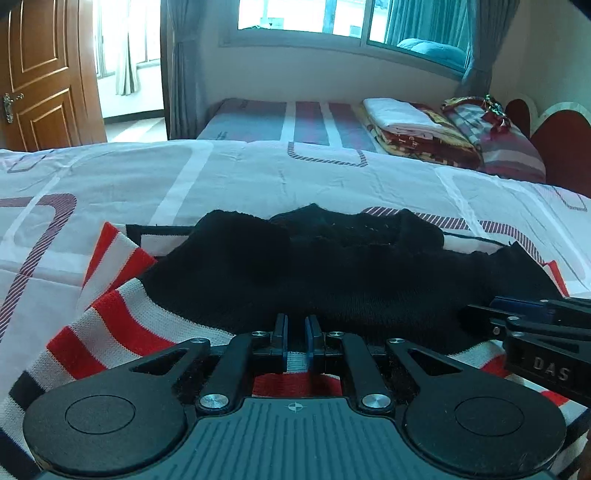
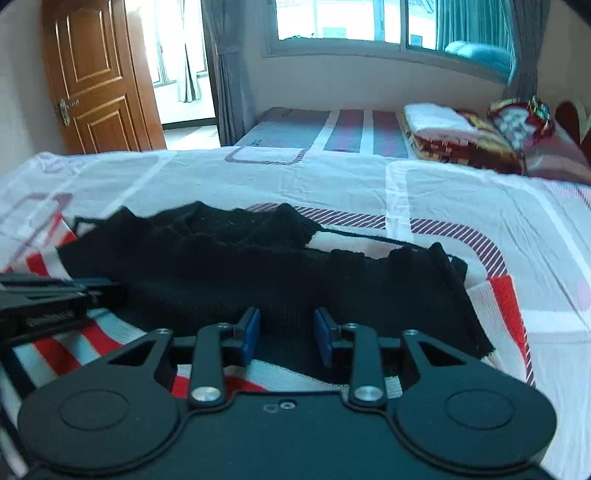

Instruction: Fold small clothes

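Observation:
A small knit sweater (image 1: pixel 332 273) lies on the bed, black over the chest with red, white and black stripes (image 1: pixel 110 325) at its near hem and sleeves. It also shows in the right wrist view (image 2: pixel 258 273). My left gripper (image 1: pixel 296 332) is nearly shut, its blue pads pinching the striped near edge of the sweater. My right gripper (image 2: pixel 284 332) is open, its pads resting over the black fabric near the hem without closing on it. The right gripper shows at the right edge of the left wrist view (image 1: pixel 535 325); the left gripper shows at the left of the right wrist view (image 2: pixel 48 299).
The bed sheet (image 1: pixel 258 177) is white with grey and purple patterns. A second bed (image 1: pixel 280 118) behind holds folded blankets (image 1: pixel 413 125) and a pillow (image 1: pixel 491 133). A wooden door (image 1: pixel 40 74) stands at far left, a window (image 1: pixel 332 18) behind.

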